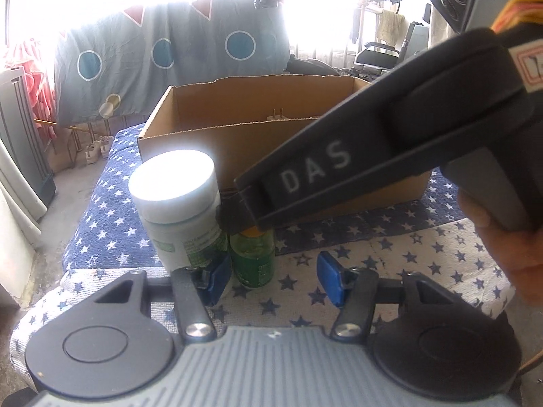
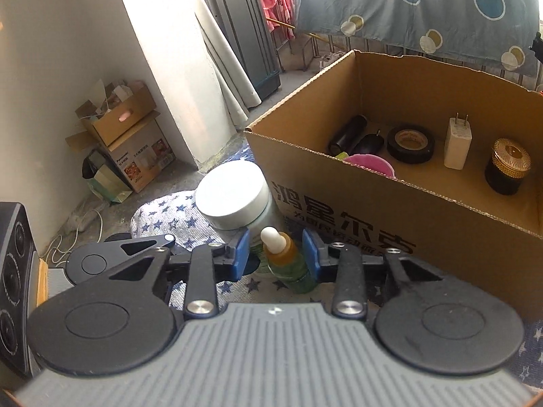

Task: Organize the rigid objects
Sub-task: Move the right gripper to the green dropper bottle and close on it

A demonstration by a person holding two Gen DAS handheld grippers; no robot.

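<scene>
A small green dropper bottle with a white rubber top stands on the star-patterned cloth, next to a white-lidded jar. My right gripper is open, its blue pads on either side of the bottle. In the left wrist view the bottle and the jar stand in front of the cardboard box, and the right gripper's black body reaches down over the bottle. My left gripper is open and empty, just in front of the bottle.
The open box holds a black tape roll, a white charger, a gold-capped jar, a pink lid and dark cylinders. More boxes and a speaker stand at the left.
</scene>
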